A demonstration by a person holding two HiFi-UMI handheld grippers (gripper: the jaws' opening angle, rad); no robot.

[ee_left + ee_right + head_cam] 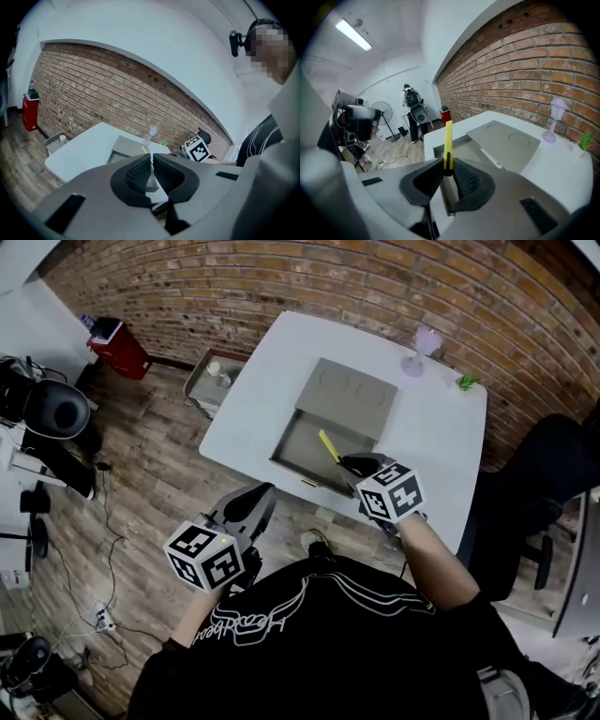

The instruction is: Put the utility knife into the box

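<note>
The utility knife (pixel 448 140) is clamped in the jaws of the right gripper (pixel 349 463) and carried over the open box (pixel 298 448) at the near edge of the table (pixel 253 381). It seemingly is not yet inside. Lowering and release are called for next. The left gripper (pixel 255 504) is held closed on nothing, off the table.

- The head view looks steeply down from above the person's chest onto the white table (pixel 441 437), with the brick wall (pixel 281 287) on the far side.
- The left gripper (pixel 247 505) view sits off the table's near-left corner and faces far-right.
- The right gripper (pixel 349 465) view sits close over the grey box (pixel 305 456) and faces left along the wall.
- All three views share the table, the box and a small purple thing (pixel 422 348), perhaps a fan.
</note>
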